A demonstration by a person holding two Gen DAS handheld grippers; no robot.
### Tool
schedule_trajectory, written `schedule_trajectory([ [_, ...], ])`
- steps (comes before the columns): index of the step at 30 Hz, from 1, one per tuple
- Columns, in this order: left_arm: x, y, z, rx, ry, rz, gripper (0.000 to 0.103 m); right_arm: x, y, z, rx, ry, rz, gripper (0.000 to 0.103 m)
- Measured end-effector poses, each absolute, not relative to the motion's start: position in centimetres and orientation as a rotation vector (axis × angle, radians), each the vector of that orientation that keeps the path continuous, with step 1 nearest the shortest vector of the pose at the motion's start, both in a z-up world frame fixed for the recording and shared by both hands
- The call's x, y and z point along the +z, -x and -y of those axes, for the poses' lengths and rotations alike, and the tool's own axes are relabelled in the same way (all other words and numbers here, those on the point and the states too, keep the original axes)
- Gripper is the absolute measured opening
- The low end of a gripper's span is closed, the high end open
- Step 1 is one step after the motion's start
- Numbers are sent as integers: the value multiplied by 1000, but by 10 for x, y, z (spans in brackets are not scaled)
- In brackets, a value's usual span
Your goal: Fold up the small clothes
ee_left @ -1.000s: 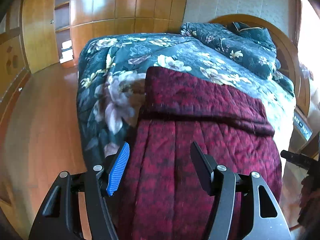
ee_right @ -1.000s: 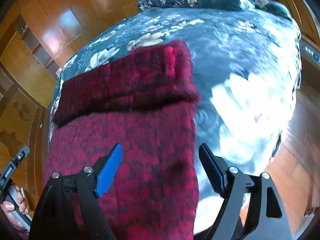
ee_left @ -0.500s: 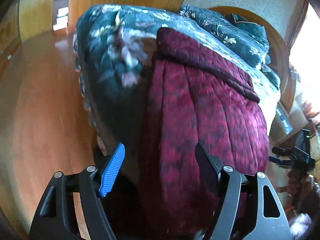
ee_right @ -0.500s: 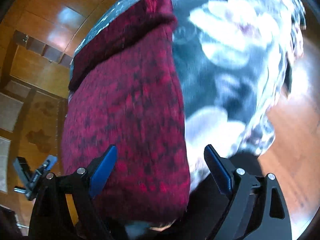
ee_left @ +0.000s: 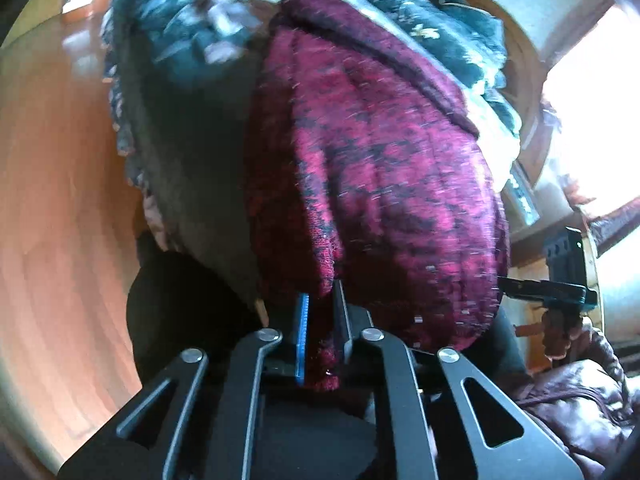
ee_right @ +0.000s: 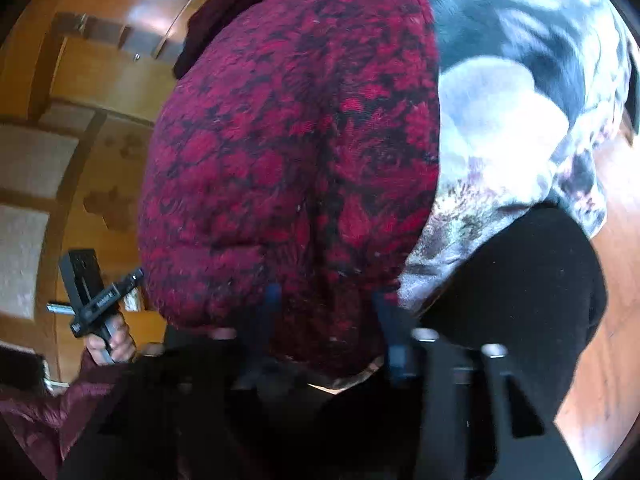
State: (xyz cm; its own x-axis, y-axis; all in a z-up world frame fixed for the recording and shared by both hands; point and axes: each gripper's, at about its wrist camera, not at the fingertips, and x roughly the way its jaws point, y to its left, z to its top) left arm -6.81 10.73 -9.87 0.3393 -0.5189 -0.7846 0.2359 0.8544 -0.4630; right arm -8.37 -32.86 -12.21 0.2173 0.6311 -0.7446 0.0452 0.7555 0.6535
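Garment [ee_left: 380, 184] is lying on the bed [ee_left: 188, 60], hem hanging over the edge. Left gripper [ee_left: 320, 320], wide open a second ago, is now pinching the hem; right gripper [ee_right: 324, 320] is closing around it, readying the fold.

Bedroom backdrop
A dark floral bedspread [ee_left: 192, 36] covers the bed, above a glossy wooden floor [ee_left: 52, 184]; a curved wooden headboard [ee_left: 524, 60] (partly hidden) stands behind.

A bed [ee_left: 516, 64] with a curved wooden headboard stands on a polished wooden floor [ee_left: 52, 200]. A dark floral quilt [ee_left: 188, 40] covers it, and a red-and-black knitted garment [ee_left: 380, 168] lies directly on the quilt, its near end hanging over the bed's edge.
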Motion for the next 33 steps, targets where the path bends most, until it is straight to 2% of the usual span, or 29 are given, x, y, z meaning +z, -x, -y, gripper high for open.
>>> schedule_trajectory([
  [1,-92,69,-109,-517,303,-1107,7,-116,85,330,454,-626,-1294,17],
  [3,-74,71,-114,-556,356,-1064,7,-97,85,335,486,-634,-1247,15],
  [7,-41,60,-119,-609,439,-977,7,-46,83,343,560,-679,-1097,13],
  [12,-4,21,-113,-647,517,-876,7,-13,59,362,559,-764,-950,13],
  [17,8,-44,-104,-604,554,-866,7,-4,9,379,472,-844,-879,13],
  [23,-17,-123,-103,-471,647,-964,7,-30,-63,395,345,-907,-926,13],
  [25,-29,-142,-109,-428,709,-1005,10,-39,-82,401,326,-938,-947,19],
  [26,-34,-151,-111,-418,742,-1019,15,-43,-89,402,323,-956,-956,24],
  [27,-37,-159,-117,-368,756,-1019,28,-47,-97,405,313,-977,-963,39],
  [28,-37,-163,-124,-305,743,-1011,36,-49,-102,408,309,-1004,-955,63],
  [30,-36,-166,-138,-262,755,-993,50,-46,-101,414,291,-1028,-906,86],
  [32,-35,-162,-150,-241,758,-975,58,-41,-95,422,334,-1081,-874,87],
  [33,-32,-157,-154,-218,724,-962,58,-37,-90,426,338,-1072,-858,87],
])
